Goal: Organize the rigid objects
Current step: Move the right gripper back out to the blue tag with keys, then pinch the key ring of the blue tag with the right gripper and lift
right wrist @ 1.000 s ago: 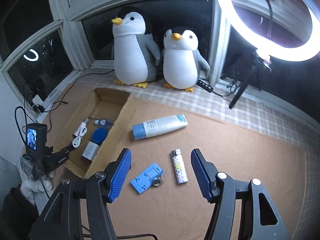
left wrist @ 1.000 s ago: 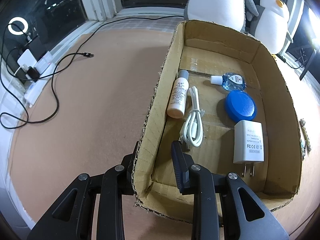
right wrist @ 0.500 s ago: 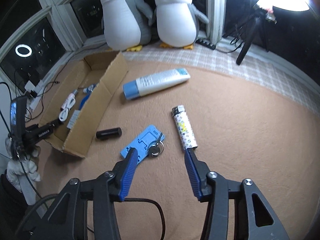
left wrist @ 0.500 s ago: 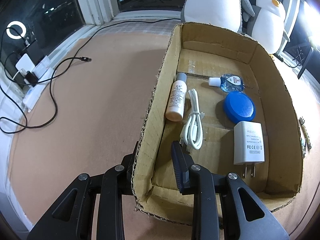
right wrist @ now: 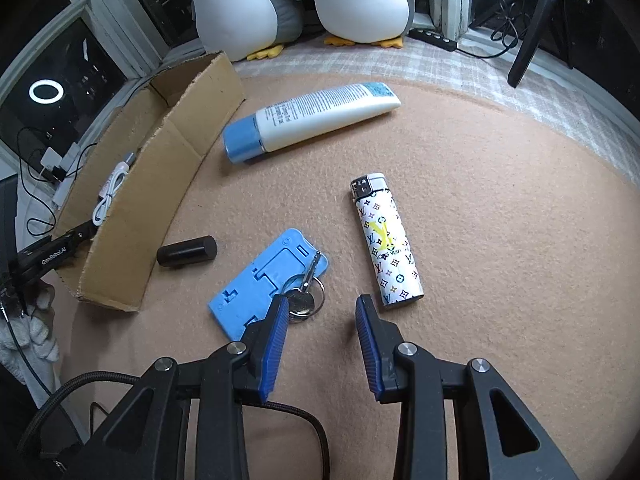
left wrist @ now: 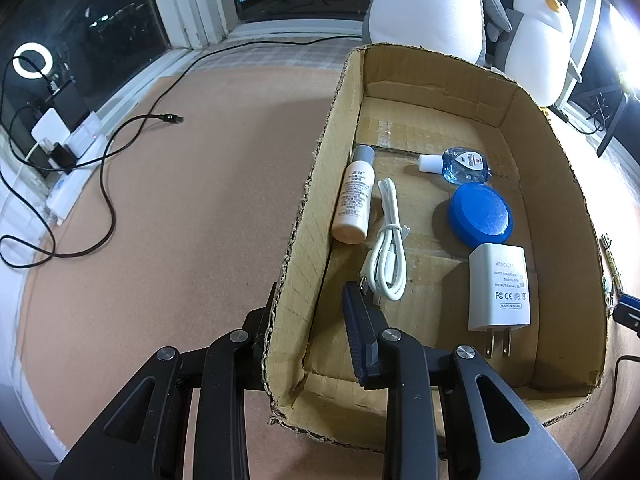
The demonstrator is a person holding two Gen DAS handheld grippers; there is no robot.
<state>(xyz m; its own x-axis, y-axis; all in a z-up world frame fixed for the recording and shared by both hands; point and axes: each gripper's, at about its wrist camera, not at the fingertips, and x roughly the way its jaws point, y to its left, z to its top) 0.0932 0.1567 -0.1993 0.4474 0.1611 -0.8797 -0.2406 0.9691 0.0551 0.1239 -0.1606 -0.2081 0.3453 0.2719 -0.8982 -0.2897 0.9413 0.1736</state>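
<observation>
My left gripper (left wrist: 310, 300) is shut on the left wall of the cardboard box (left wrist: 560, 200), one finger outside and one inside. In the box lie a small lotion bottle (left wrist: 356, 196), a coiled white cable (left wrist: 386, 248), an eye-drop bottle (left wrist: 464, 164), a blue round lid (left wrist: 480, 216) and a white charger (left wrist: 498, 288). My right gripper (right wrist: 322, 308) hangs low over the carpet, its jaws closing with only carpet between them. A key on a ring (right wrist: 304, 296) lies at its left fingertip, on a blue phone stand (right wrist: 256, 284). A patterned lighter (right wrist: 386, 240) lies just beyond the right fingertip.
A black cylinder (right wrist: 186, 251) lies beside the box (right wrist: 160, 184), and a white tube with a blue cap (right wrist: 316, 118) lies farther back. Two plush penguins (right wrist: 360, 0) stand by the window, with a light-stand leg (right wrist: 528, 40) to their right. A black cable (left wrist: 108, 184) and power strip (left wrist: 68, 192) lie left.
My right gripper has come down close to the carpet over the key and lighter, and its jaws have narrowed. The left gripper and the box have stayed put.
</observation>
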